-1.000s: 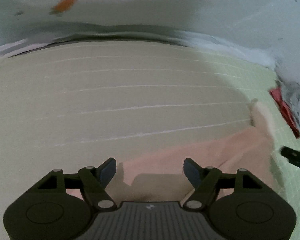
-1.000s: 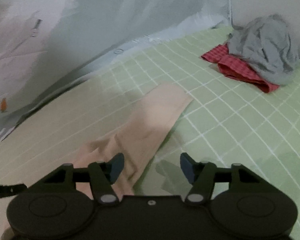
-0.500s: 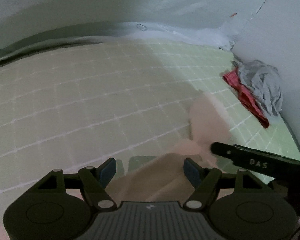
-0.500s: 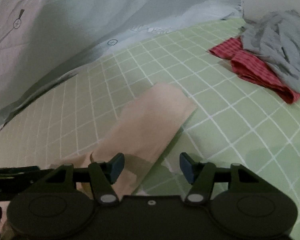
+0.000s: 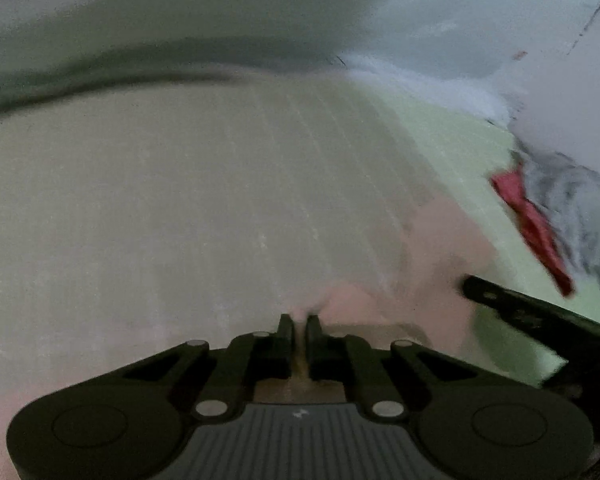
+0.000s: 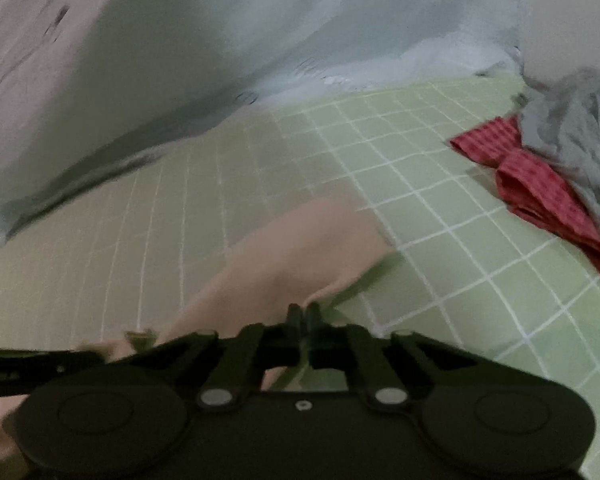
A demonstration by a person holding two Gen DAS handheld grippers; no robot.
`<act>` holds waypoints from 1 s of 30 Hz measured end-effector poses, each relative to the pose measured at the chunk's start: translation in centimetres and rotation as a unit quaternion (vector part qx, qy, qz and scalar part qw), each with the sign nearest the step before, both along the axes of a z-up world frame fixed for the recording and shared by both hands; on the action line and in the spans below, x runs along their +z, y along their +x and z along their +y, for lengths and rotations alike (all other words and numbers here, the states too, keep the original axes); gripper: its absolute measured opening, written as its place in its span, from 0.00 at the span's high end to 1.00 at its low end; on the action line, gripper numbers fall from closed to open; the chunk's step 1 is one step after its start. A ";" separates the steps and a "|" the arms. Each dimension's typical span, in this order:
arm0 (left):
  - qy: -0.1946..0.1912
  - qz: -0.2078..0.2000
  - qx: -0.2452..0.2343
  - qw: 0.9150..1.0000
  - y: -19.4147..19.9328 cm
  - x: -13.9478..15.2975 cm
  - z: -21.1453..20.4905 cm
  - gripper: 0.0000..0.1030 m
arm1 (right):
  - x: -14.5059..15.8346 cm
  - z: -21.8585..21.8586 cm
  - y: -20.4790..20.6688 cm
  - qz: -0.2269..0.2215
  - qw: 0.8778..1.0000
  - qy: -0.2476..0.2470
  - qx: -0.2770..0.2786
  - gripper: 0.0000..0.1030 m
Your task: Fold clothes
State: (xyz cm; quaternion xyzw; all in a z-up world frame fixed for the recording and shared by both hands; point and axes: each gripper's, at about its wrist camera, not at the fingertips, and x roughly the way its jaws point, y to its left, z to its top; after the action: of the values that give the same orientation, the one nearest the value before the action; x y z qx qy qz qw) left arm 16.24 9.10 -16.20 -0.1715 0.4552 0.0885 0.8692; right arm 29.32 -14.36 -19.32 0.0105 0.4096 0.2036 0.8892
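The left claw point(image 5: 299, 317) has just closed, its two black fingers drawn together on a pinch of the peach cloth point(image 5: 432, 264), a small ridge of fabric showing between the tips. The right claw point(image 6: 303, 307) has just closed as well, clamped on the near right edge of the same peach cloth point(image 6: 300, 248), which rises in a little fold at the tips.

The peach cloth lies on a bed sheet point(image 6: 440, 200) of pale green with a white grid. In the right wrist view the cloth runs as a long strip from the near left toward the middle of the bed, its far end squared off and flat. In the left wrist view, which is blurred, it spreads from the claw tips off to the right, and the sheet point(image 5: 220, 200) fills the left and the middle.

At the far right of the bed, well apart from the peach cloth, sits a red checked garment point(image 6: 540, 192) with a crumpled grey garment point(image 6: 576, 132) lying partly on top of it. Both show in the left wrist view too, the red one point(image 5: 528, 216) just left of the grey one point(image 5: 568, 192). The right claw's black body point(image 5: 540, 320) enters that view from the right edge, over the peach cloth. Beyond the bed hangs pale blue-grey fabric point(image 6: 260, 32).
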 end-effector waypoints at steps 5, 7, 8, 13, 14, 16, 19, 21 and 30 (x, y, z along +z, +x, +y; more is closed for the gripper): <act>0.072 -0.053 0.068 0.994 -0.3 4.8 4.4 0.94 | 0.4 -1.7 1.6 -0.054 0.996 -0.060 -0.041 0.98; 0.093 -0.084 0.100 0.987 -1.1 7.5 6.2 0.94 | 0.8 -3.9 2.4 -0.067 0.991 -0.081 -0.077 0.98; 0.102 -0.099 0.116 0.983 -1.6 8.9 7.2 0.94 | 1.0 -5.0 2.7 -0.073 0.989 -0.092 -0.094 0.98; 0.164 -0.144 0.197 0.956 -6.8 14.5 10.0 0.94 | 2.2 -11.3 2.6 -0.105 0.965 -0.163 -0.174 0.98; 0.178 -0.145 0.214 0.950 -8.5 15.3 10.3 0.94 | 2.4 -12.5 2.3 -0.109 0.961 -0.174 -0.185 0.98; 0.198 -0.140 0.252 0.937 -12.3 16.6 10.8 0.94 | 2.9 -14.7 1.4 -0.112 0.953 -0.192 -0.205 0.98; 0.202 -0.113 0.298 0.926 -18.0 16.6 11.0 0.93 | 3.0 -17.3 -0.5 -0.096 0.951 -0.191 -0.223 0.98; 0.195 -0.085 0.324 0.922 -21.6 15.8 11.3 0.93 | 2.8 -17.9 -2.2 -0.081 0.955 -0.185 -0.219 0.98; 0.059 0.038 0.374 0.925 -30.7 8.9 8.2 0.68 | 3.1 -15.1 -7.7 -0.066 0.973 -0.152 -0.159 0.64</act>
State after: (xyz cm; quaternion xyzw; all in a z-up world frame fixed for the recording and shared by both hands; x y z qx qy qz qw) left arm -14.50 17.27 -7.34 -0.2744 0.3848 0.4403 0.7634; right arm 21.63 -29.49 -16.21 -0.0736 0.3690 -0.0054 0.9265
